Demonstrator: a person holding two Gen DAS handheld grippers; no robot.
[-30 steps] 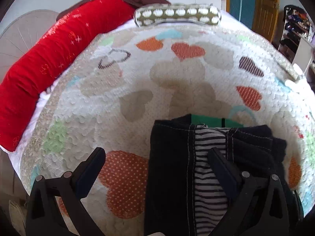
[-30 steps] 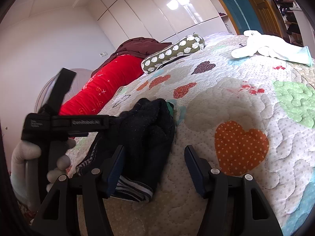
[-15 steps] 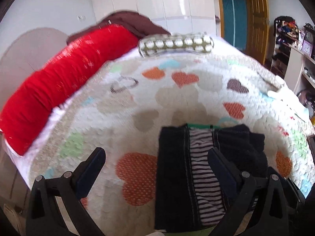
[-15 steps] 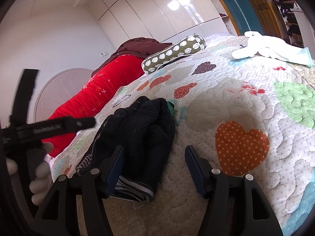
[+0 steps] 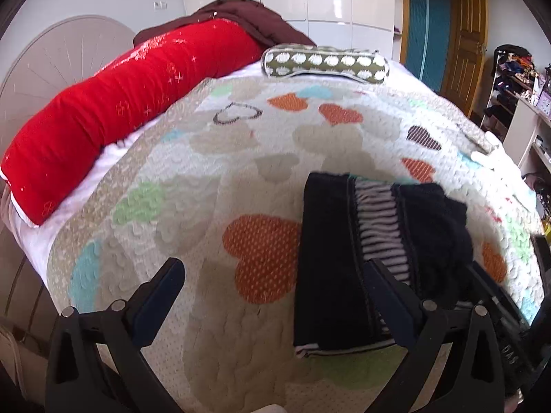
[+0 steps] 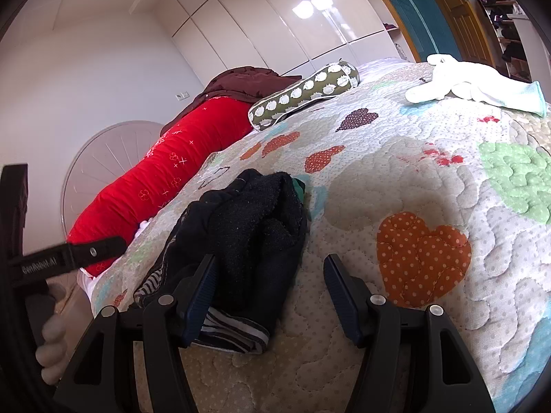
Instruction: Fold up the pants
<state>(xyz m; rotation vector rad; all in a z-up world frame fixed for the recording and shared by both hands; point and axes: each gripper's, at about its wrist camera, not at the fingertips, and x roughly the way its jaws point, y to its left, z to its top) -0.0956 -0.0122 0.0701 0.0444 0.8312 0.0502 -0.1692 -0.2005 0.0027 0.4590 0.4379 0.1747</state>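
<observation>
The dark pants (image 5: 347, 261), folded into a compact bundle with a striped lining showing, lie on the heart-patterned quilt (image 5: 213, 186) near the bed's edge. The right gripper (image 6: 270, 296) hovers at the bundle's near end, jaws spread and gripping nothing, its left finger in front of the cloth. The left gripper (image 5: 272, 296) hangs above the quilt beside the pants, jaws wide and empty. Further off lie a red bolster (image 5: 113, 110) and a spotted pillow (image 5: 323, 63).

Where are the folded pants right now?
On the quilt, low in both views, right of an orange heart in the left-wrist view: dark pants.
</observation>
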